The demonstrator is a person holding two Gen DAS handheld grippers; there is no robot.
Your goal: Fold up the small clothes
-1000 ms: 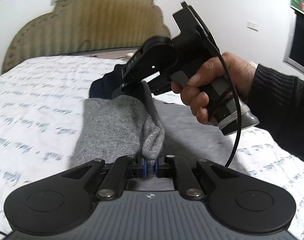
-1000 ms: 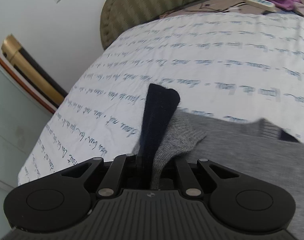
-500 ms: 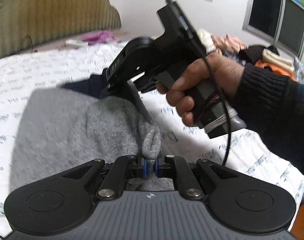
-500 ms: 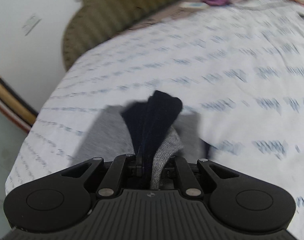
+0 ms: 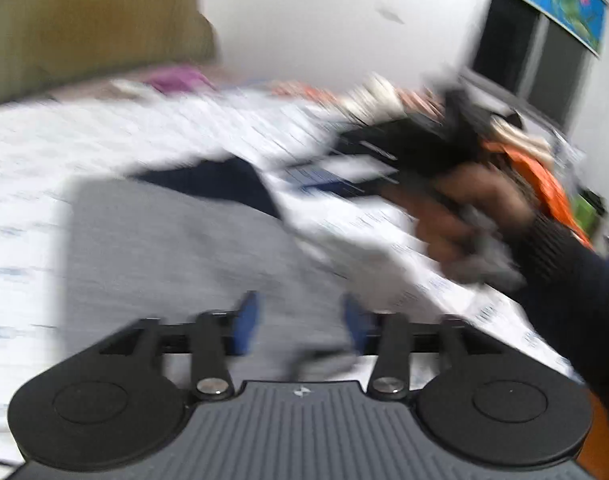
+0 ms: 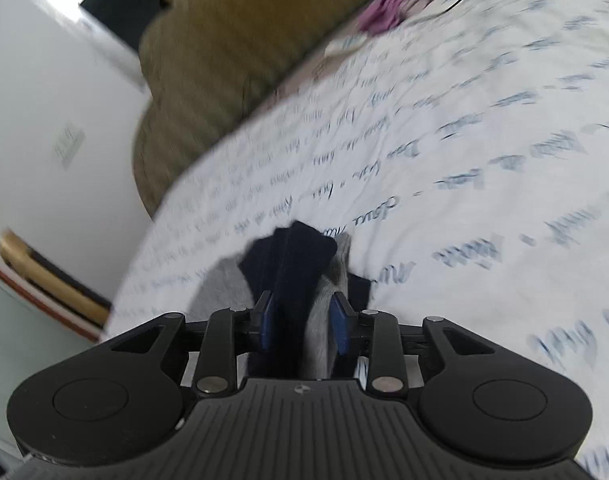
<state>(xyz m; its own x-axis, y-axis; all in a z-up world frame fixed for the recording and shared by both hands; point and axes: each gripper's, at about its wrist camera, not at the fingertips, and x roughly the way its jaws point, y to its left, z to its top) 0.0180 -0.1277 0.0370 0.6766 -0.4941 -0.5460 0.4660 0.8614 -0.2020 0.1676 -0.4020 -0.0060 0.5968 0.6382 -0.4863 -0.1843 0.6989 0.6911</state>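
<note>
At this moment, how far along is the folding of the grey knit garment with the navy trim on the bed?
Done: the grey knit garment lies folded over on the white printed bedsheet, its navy trim at the far edge. In hand: both grippers are opening; the left gripper is clear of the cloth, while the right gripper has the navy and grey edge between its pads. Left: withdrawing, and any further folds.
</note>
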